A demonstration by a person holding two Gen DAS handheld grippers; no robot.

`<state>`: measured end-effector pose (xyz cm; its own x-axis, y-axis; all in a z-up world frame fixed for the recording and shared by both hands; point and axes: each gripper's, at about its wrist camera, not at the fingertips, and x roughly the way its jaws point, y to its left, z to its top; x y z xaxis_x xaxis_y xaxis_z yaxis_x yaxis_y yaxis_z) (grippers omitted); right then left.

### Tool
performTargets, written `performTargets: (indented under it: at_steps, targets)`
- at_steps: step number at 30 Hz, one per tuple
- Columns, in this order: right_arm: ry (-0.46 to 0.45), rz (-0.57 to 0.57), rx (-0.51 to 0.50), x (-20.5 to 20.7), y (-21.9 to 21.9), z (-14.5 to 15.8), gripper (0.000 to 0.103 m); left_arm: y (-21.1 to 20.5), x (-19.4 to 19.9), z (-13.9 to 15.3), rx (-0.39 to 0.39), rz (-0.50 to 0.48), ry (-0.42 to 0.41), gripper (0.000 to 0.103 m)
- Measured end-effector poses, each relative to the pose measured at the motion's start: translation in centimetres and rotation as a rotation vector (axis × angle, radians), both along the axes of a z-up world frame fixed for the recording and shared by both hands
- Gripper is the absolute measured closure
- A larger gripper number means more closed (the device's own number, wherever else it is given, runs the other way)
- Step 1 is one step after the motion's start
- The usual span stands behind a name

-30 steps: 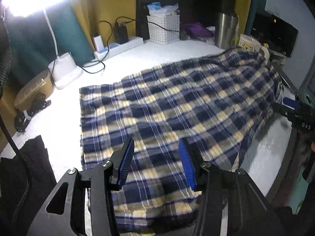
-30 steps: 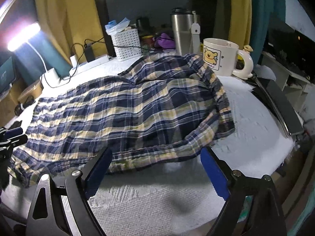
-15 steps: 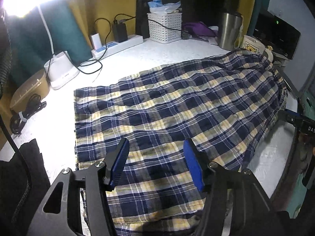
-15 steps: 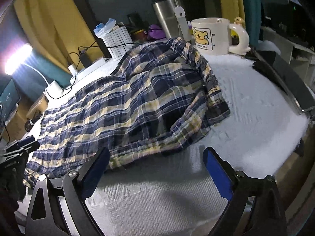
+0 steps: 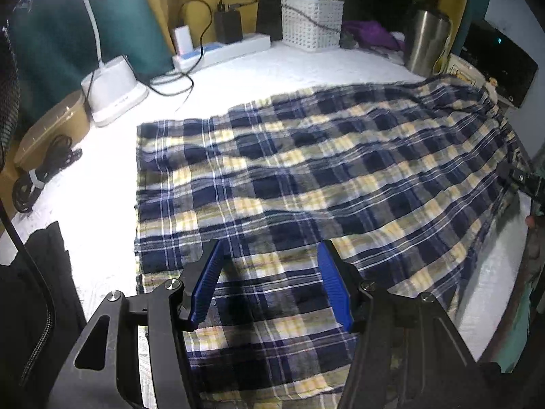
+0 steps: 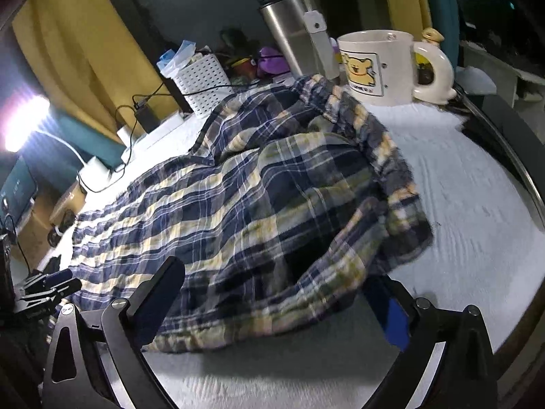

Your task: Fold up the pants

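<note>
Across the white bench [image 5: 238, 68] the plaid pants [image 5: 306, 177] lie lengthwise, leg hems under the left tool [image 5: 269, 283], half-open and empty, waistband before the right tool [image 6: 282, 300], whose jaws are opening, nothing gripped.

Left hand-held gripper [image 5: 269, 283]: black angular frame, triangular cut-outs, silver screws, ribbed blue pads [image 5: 335, 293]. Right hand-held gripper [image 6: 277, 301]: same black frame, silver screws, blue pads [image 6: 395, 320].
</note>
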<state>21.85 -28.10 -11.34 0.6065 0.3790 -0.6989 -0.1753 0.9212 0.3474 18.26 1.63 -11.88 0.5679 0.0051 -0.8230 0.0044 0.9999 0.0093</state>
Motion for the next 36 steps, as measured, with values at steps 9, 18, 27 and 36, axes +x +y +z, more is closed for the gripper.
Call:
performTargets:
  at_steps: [9,18,27,36]
  targets:
    - [-0.004,-0.027,0.063,2.8,-0.5,-0.2,0.002,0.2,0.7,-1.1,-0.008,-0.01,0.022,0.04]
    - [0.039,-0.094,0.2,4.9,-2.1,-0.5,0.002,0.8,0.9,-1.0,-0.023,-0.009,0.011,0.04]
    - [0.084,-0.072,0.262,7.5,-1.4,-1.6,0.067,0.9,0.8,-1.1,-0.03,-0.018,0.006,0.039]
    - [0.012,-0.043,0.174,6.2,-0.7,0.2,0.086,3.3,0.8,0.3,-0.05,0.042,-0.025,0.039]
